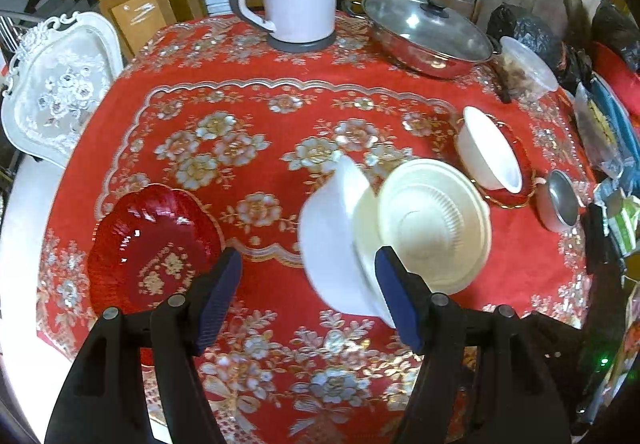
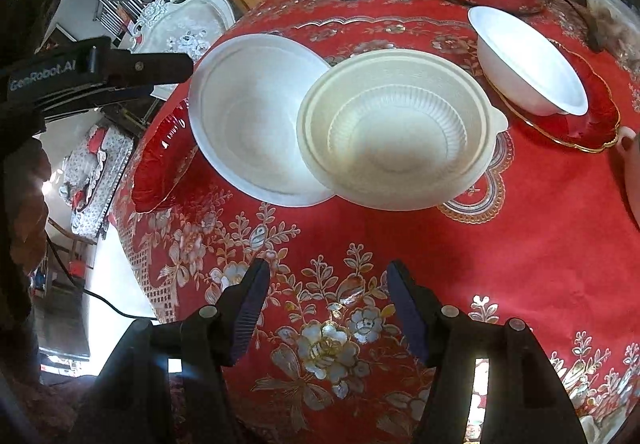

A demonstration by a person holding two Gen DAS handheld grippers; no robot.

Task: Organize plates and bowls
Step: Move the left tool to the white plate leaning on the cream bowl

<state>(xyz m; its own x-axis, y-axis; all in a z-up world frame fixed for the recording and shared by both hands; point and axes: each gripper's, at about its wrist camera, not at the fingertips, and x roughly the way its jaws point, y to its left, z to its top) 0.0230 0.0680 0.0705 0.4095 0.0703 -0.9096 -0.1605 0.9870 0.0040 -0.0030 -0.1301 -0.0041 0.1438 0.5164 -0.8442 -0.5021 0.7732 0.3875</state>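
left gripper [image 1: 308,294] stands with its jaws spread and nothing between them; the right gripper [image 2: 328,308] is likewise wide apart and empty, hovering over the near edge of the table [image 2: 520,244]. two bowls sit mid-table, rims overlapping: a smooth white bowl [image 2: 248,124] with a ribbed cream bowl [image 2: 400,128] resting partly over its right side. in the left wrist view both appear tilted and the left gripper's right finger lies against or just before the white bowl's rim (contact cannot be confirmed). a red plate [image 1: 154,244] lies near the table's left edge, just beside that gripper's left finger. a second white bowl [image 2: 528,64] sits on a gold-rimmed red plate [image 2: 592,116] toward the far right. judgement: the left gripper is the nearer to the overlapping pair, which lies ahead and right of its fingers; the right one faces the cream bowl squarely but from farther off.
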